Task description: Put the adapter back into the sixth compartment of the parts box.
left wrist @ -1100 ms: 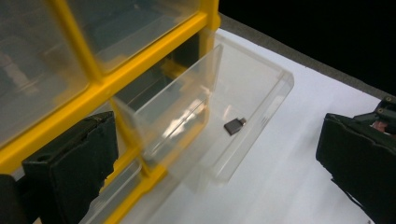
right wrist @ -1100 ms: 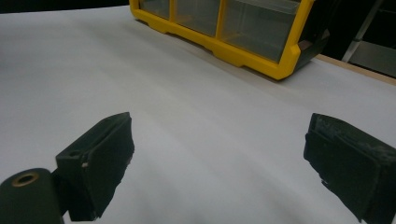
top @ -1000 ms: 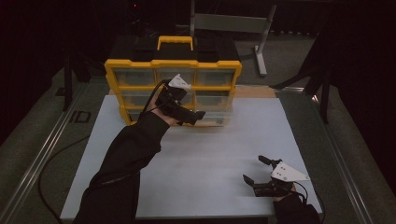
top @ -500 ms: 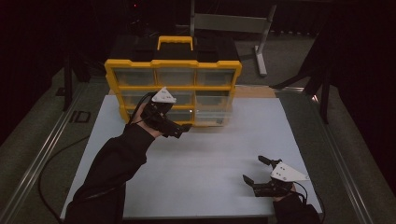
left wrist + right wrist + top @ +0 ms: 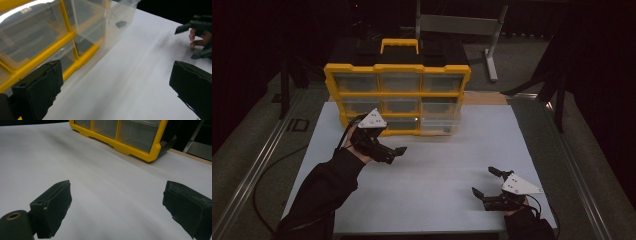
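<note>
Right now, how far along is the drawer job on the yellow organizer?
Done: the bottom-right drawer stands pulled out of the yellow organizer, with a small dark part inside. In hand: nothing; the left tongs are open beside the organizer and the right tongs are open near the table's front edge. Left: probably fetching that part.

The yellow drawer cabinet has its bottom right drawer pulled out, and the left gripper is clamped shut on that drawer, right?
Not quite. The bottom right drawer of the yellow drawer cabinet is indeed pulled out, but the left gripper is not clamped on it. The left gripper view shows its jaws wide apart with nothing between them, and the high view shows it over the white table, apart from the drawer.
</note>
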A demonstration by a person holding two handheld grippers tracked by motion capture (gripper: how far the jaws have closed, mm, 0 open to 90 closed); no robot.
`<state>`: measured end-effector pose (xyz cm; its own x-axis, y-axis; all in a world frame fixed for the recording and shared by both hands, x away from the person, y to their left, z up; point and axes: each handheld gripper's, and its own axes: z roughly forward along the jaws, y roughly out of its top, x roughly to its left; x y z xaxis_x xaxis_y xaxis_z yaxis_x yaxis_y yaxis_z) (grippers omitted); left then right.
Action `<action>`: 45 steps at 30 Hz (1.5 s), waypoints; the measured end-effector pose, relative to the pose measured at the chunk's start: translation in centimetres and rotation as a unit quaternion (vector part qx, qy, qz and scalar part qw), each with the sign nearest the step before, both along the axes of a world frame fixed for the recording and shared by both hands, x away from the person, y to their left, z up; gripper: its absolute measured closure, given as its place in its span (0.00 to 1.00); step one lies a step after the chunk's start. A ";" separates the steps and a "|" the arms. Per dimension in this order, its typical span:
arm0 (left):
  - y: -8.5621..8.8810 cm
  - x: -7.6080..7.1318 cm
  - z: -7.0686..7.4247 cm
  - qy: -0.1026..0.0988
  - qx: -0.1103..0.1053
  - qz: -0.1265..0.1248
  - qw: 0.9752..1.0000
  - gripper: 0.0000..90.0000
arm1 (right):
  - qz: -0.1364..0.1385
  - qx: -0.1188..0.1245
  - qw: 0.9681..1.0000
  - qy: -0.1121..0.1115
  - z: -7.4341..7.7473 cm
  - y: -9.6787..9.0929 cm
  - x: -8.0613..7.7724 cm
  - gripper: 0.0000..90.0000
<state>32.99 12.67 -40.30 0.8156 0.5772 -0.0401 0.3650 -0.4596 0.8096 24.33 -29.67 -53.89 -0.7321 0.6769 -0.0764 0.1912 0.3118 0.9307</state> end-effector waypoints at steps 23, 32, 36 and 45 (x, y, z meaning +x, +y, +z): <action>2.9 -3.9 -6.9 0.019 0.001 -0.011 1.000 0.00 | -0.002 -0.003 1.000 0.000 0.0 0.0 0.0 0.09; 4.1 -5.4 -9.5 0.025 0.009 -0.009 1.000 0.00 | -0.003 -0.002 1.000 0.001 0.0 0.0 0.0 0.09; 4.7 -5.9 -10.8 0.034 0.018 -0.006 0.999 0.00 | -0.004 -0.003 1.000 0.001 0.0 0.0 0.0 0.09; 5.7 -7.1 -12.5 0.034 0.030 -0.005 0.999 0.00 | -0.005 -0.003 1.000 0.002 0.0 0.0 0.0 0.09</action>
